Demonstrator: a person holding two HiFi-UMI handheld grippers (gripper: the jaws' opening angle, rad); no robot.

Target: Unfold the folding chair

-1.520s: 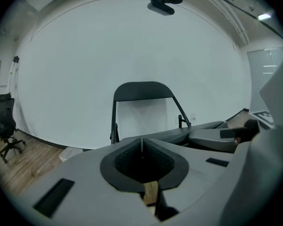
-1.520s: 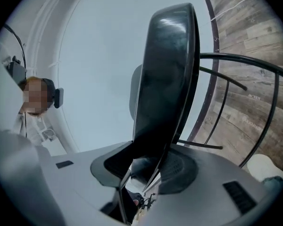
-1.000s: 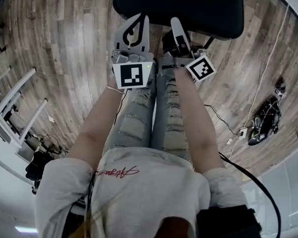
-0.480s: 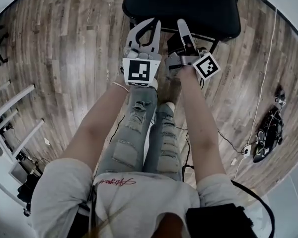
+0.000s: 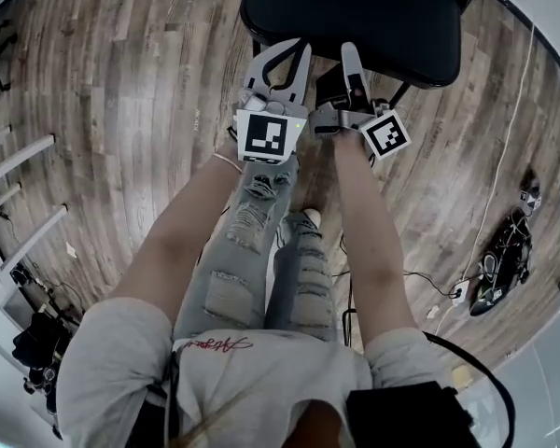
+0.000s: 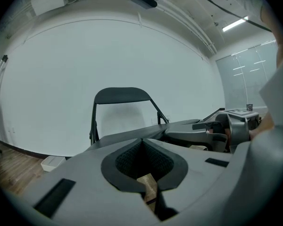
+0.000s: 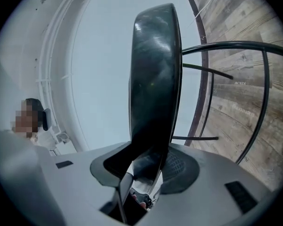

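Note:
The black folding chair stands with its padded seat at the top of the head view. My right gripper is shut on the seat's front edge. In the right gripper view the seat runs edge-on out of the right gripper, pressed between the pads. My left gripper sits just left of it at the same edge, shut with nothing in it. The left gripper view shows my left gripper closed in front of the seat, with the backrest upright behind.
The chair's black tube legs arch over the wooden plank floor. A white rack stands at the left. A cable and dark gear lie at the right. The person's legs are under the grippers. A white wall is behind the chair.
Both grippers and the seat's front edge have shifted to the right and sunk a little. The person's feet have stepped. The right gripper keeps its hold and the left stays shut.

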